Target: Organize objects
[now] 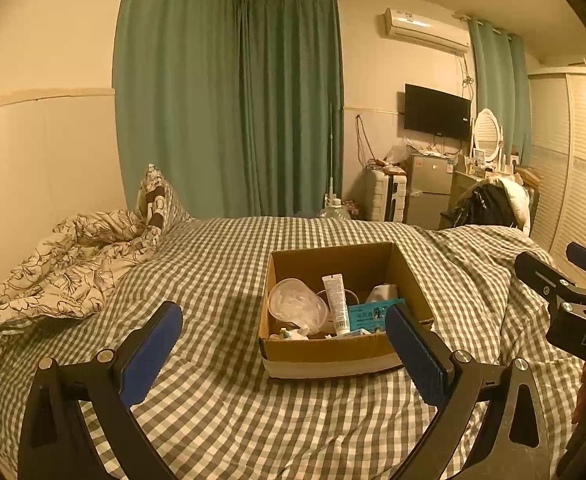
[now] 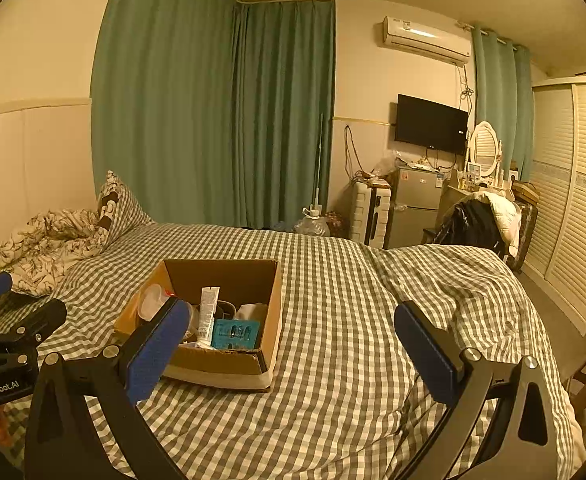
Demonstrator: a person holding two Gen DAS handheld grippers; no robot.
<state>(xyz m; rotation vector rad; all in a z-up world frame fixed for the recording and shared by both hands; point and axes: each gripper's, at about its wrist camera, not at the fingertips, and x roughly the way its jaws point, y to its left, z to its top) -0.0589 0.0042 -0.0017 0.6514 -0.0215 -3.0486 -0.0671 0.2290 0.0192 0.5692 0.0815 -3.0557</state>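
Observation:
An open cardboard box (image 1: 333, 354) (image 2: 217, 360) sits on the checked bed. Inside it lie a white tube (image 1: 337, 304) (image 2: 207, 312), a clear round lid (image 1: 297, 304) (image 2: 153, 300), a teal packet (image 1: 373, 314) (image 2: 235, 334), a white crumpled item (image 1: 383, 292) and small white pieces (image 1: 293, 334). My left gripper (image 1: 285, 340) is open and empty, just in front of the box. My right gripper (image 2: 293, 334) is open and empty, to the right of the box. Each gripper shows at the edge of the other's view.
The checked bedspread (image 1: 221, 400) covers the bed. A rumpled floral quilt (image 1: 61, 268) and a pillow (image 1: 159, 200) lie at the left. Beyond the bed stand green curtains (image 1: 229, 120), a small fridge (image 1: 429, 188), a suitcase (image 1: 385, 196) and a wardrobe (image 2: 573, 200).

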